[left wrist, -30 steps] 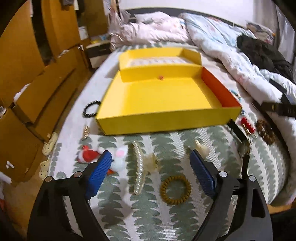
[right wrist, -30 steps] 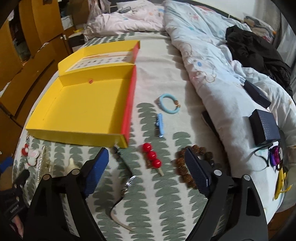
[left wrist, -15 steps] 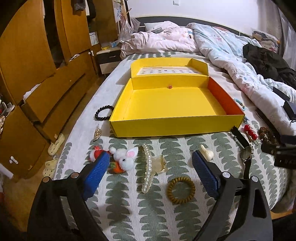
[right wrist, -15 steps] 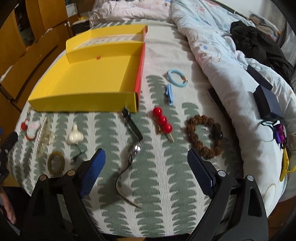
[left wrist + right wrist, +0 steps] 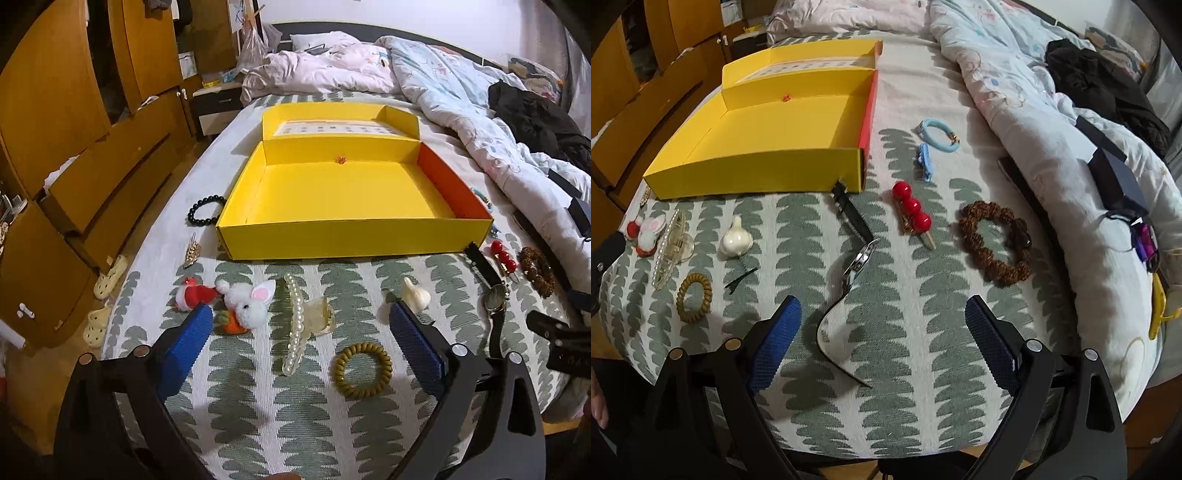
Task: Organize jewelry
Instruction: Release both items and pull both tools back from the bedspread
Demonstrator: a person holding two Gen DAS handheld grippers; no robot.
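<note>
We note a bed (image 5: 258,413) under a white cover printed with grey-green scalloped columns, and a rumpled pale-blue duvet (image 5: 1015,122) heaped along its right side, with a pink bedding bundle (image 5: 314,74) by the headboard. On the duvet we see a black garment (image 5: 1108,96) and a dark blue box (image 5: 1117,181). Left of the bed we record wooden drawer units and wardrobe doors (image 5: 66,155), a small nightstand (image 5: 216,107) with a plastic bag (image 5: 253,50) above it, and pale slippers (image 5: 110,273) on the wooden floor.
</note>
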